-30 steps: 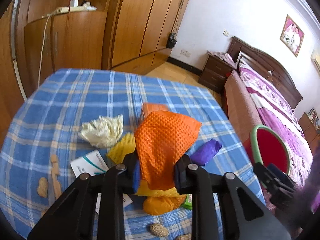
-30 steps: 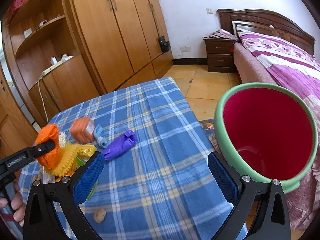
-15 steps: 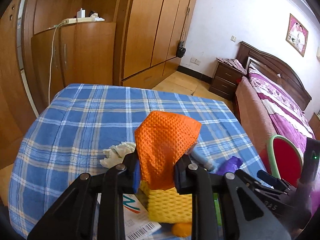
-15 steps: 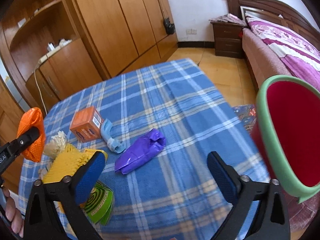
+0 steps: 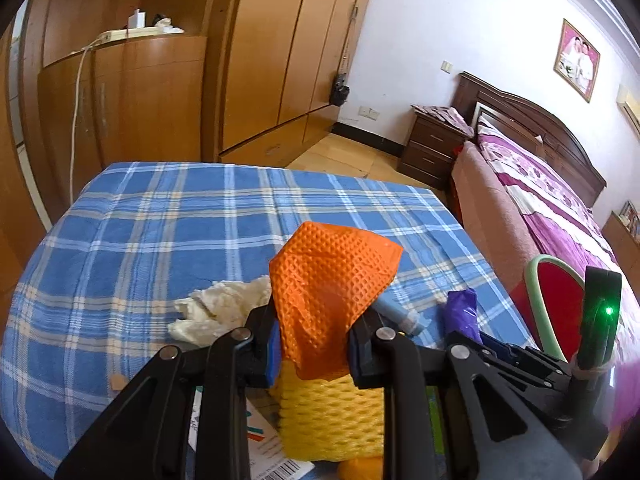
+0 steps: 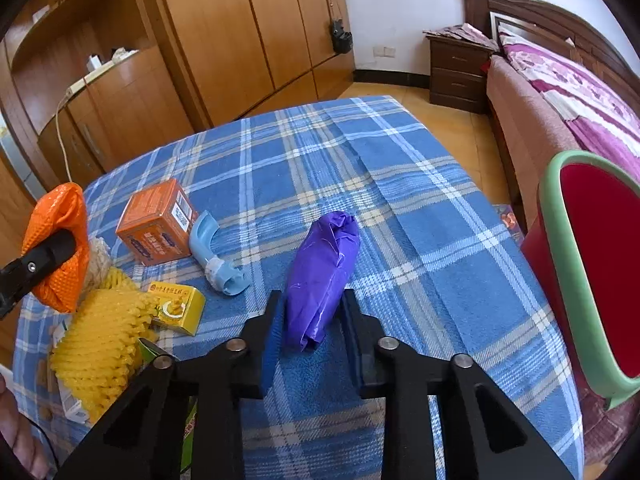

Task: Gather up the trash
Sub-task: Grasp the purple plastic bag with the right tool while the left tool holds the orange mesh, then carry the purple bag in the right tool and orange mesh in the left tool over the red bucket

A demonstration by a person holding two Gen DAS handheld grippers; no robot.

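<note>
1. the left gripper [image 5: 314, 342] has its jaws pinching an orange foam net [image 5: 328, 300], which it holds in the air above the table.
2. the right gripper [image 6: 310, 332] has its jaws set on either side of the near end of a purple bag [image 6: 322, 272] that lies on the blue plaid cloth [image 6: 400, 184]; they look close against it, but i cannot tell if they grip it yet.
3. the red bin with the green rim [image 6: 592, 272] stands just off the table's right edge; what shows of its inside looks bare, so i'd judge the collecting is barely begun.
4. left on the cloth: an orange box [image 6: 156, 222], a pale blue plastic piece [image 6: 214, 256], a yellow carton [image 6: 176, 308], a yellow foam net [image 6: 98, 348] and some green packaging at the near edge.
5. only the left camera shows the crumpled white tissue [image 5: 220, 310] plainly, and printed paper [image 5: 260, 448] beneath the yellow net.
6. only the right camera shows the boxes and the bin's opening; in the left one the bin [image 5: 554, 308] is a sliver behind the other gripper.
</note>
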